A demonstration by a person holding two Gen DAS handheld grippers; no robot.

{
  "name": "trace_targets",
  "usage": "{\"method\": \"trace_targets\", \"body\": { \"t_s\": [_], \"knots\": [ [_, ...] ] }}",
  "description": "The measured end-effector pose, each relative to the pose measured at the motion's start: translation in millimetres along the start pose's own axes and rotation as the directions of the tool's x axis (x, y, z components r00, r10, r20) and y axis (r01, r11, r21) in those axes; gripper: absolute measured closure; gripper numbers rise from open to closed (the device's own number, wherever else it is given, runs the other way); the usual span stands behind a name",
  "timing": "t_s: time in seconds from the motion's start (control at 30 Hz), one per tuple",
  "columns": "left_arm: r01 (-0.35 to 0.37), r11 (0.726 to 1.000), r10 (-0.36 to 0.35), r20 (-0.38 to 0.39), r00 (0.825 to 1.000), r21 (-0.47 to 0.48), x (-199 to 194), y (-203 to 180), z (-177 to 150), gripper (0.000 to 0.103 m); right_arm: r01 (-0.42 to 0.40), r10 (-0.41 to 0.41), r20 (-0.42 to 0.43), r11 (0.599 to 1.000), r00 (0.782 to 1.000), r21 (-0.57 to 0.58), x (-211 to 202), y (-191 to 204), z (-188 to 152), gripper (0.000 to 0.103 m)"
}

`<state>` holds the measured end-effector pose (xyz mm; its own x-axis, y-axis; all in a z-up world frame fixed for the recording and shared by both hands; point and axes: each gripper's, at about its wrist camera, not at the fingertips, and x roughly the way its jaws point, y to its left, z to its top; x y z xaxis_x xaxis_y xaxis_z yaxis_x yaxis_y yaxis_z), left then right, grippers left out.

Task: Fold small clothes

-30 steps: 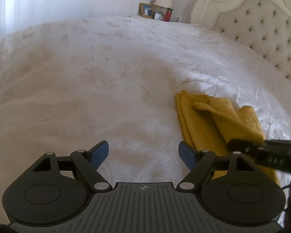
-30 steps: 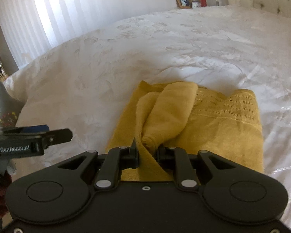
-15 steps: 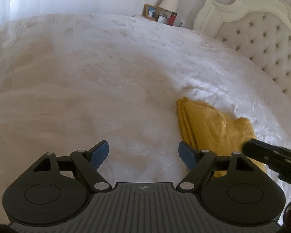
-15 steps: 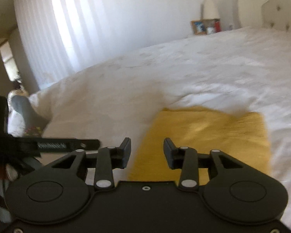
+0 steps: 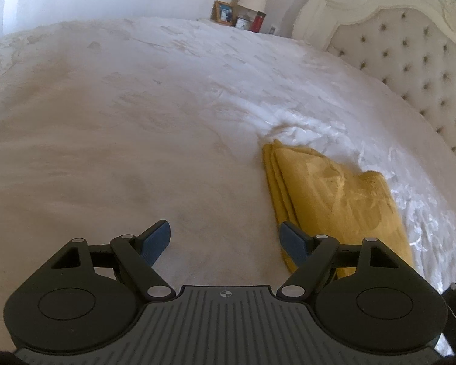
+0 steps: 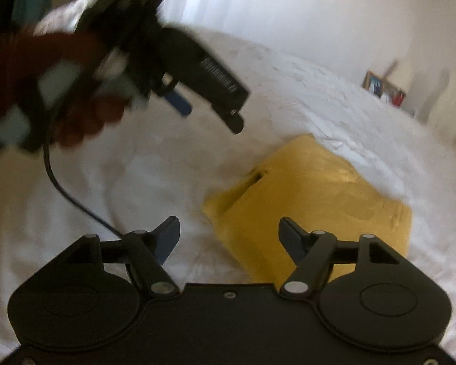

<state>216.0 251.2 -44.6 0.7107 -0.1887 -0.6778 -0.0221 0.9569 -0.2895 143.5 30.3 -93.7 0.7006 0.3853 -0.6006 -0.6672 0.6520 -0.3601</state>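
Two views are covering the moment. Through the left wrist camera, the left gripper (image 5: 225,234) is hanging over the white bedspread (image 5: 121,127) with its blue-padded fingers (image 5: 155,238) standing wide apart and nothing between them. The yellow garment (image 5: 334,194) is lying folded flat on the bedspread ahead and to the right of that gripper; its near left edge is passing behind the right-hand finger, and whether the two are touching cannot be told. A tufted headboard (image 5: 410,60) is rising at the far right.

Through the right wrist camera, blurred with motion, the right gripper (image 6: 229,233) is hovering with its jaws parted, having just been opening, and holding nothing. The yellow garment (image 6: 313,197) is lying just ahead and slightly right, its near corner showing in the gap between the fingers, clear of the pads. The left gripper (image 6: 197,97) is showing at upper left, held in a dark red sleeve (image 6: 45,70), beside the garment's left edge.
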Motion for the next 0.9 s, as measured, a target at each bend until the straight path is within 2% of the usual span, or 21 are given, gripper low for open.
{"method": "trace_targets", "body": {
  "t_s": [0.07,0.1,0.17,0.27,0.37,0.5,0.6,0.77,0.83,0.9],
  "knots": [
    [0.006,1.000,-0.006,0.001,1.000,0.011,-1.2,-3.9,-0.5,0.024,0.033,-0.033,-0.010,0.998,0.999,-0.044,6.5,1.9,-0.8,0.057],
    [0.011,1.000,-0.011,0.000,1.000,0.018,-2.2,-5.7,0.0,0.024,0.040,-0.041,-0.026,0.998,0.999,-0.047,9.9,0.1,0.1,0.065],
    [0.025,0.999,-0.025,0.002,1.000,0.024,-4.7,-8.3,0.9,0.024,0.027,-0.027,-0.042,1.000,0.999,-0.002,13.4,-10.7,1.9,0.093],
    [0.085,0.996,-0.086,-0.017,0.996,-0.008,-6.1,-10.6,2.1,0.024,0.031,-0.035,0.018,0.987,0.999,0.160,0.2,-36.5,1.3,0.093],
    [0.154,0.985,-0.158,-0.054,0.986,-0.071,-0.5,-13.2,1.9,0.024,0.024,-0.046,0.061,0.947,0.997,0.320,-9.3,-67.1,0.4,0.093],
    [0.244,0.959,-0.262,-0.124,0.957,-0.142,10.4,-23.7,2.3,0.024,0.011,-0.051,0.079,0.900,0.996,0.435,-12.7,-91.6,-6.9,0.093],
    [0.293,0.945,-0.314,-0.158,0.936,-0.144,17.8,-37.7,6.0,0.024,-0.004,-0.046,0.092,0.879,0.995,0.477,-16.5,-97.2,-15.4,0.093],
    [0.345,0.919,-0.381,-0.207,0.901,-0.192,44.8,-57.2,15.5,0.024,-0.019,-0.041,0.112,0.870,0.993,0.493,-21.5,-98.6,-21.5,0.093],
    [0.347,0.908,-0.397,-0.217,0.892,-0.234,58.4,-59.4,22.3,0.024,-0.024,-0.040,0.119,0.867,0.992,0.498,-20.7,-101.0,-22.5,0.093],
    [0.325,0.907,-0.386,-0.219,0.896,-0.269,70.1,-58.6,28.5,0.024,-0.035,-0.034,0.127,0.861,0.991,0.507,-20.2,-102.8,-24.3,0.093]
  ]
}}
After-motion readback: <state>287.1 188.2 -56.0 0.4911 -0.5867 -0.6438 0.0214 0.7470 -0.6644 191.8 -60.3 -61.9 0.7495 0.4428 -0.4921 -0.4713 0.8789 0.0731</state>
